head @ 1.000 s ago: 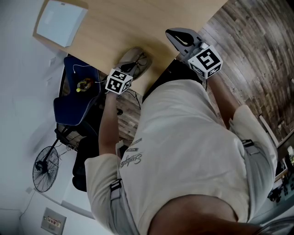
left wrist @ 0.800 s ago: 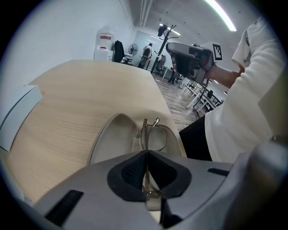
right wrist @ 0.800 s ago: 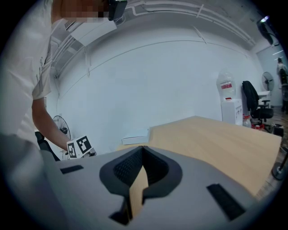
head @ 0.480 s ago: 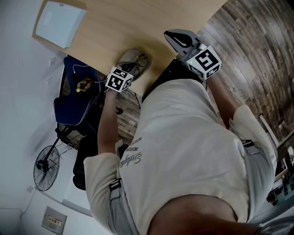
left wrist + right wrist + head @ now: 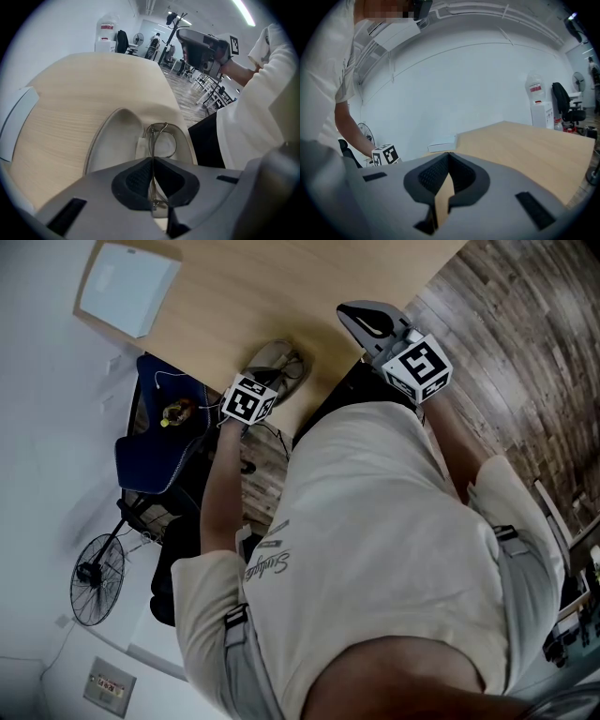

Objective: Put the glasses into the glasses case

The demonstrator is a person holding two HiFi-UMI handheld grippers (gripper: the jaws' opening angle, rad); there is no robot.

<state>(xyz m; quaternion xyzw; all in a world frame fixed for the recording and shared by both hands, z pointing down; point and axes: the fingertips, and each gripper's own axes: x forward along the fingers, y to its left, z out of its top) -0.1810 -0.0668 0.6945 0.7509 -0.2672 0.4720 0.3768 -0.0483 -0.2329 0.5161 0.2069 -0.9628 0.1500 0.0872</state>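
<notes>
Since the earlier frames, the left gripper [image 5: 153, 160] has been shifted a little toward the glasses case [image 5: 115, 140]. The dark outline of the glasses [image 5: 153, 140], seen above the case before in the head view, is now sunk lower within it.

The case lies open at the near edge of the wooden table [image 5: 84, 89], its pale lining turned upward. In the left gripper view the glasses are seen inside the open shell, toward its right half. One round metal-rimmed lens is visible past the jaw tips. The left jaws are closed on a thin metal part of the frame, which runs down between the pads. Whether the glasses rest on the lining cannot be told. A pale folded piece [image 5: 140, 147] is seen in the case just beside the frame; what it is cannot be made out.

The right gripper [image 5: 449, 157] is held over the table edge, well apart from the case. Its jaws are closed together with nothing between them. A flat white box [image 5: 127, 287] lies at the table's far corner.
</notes>
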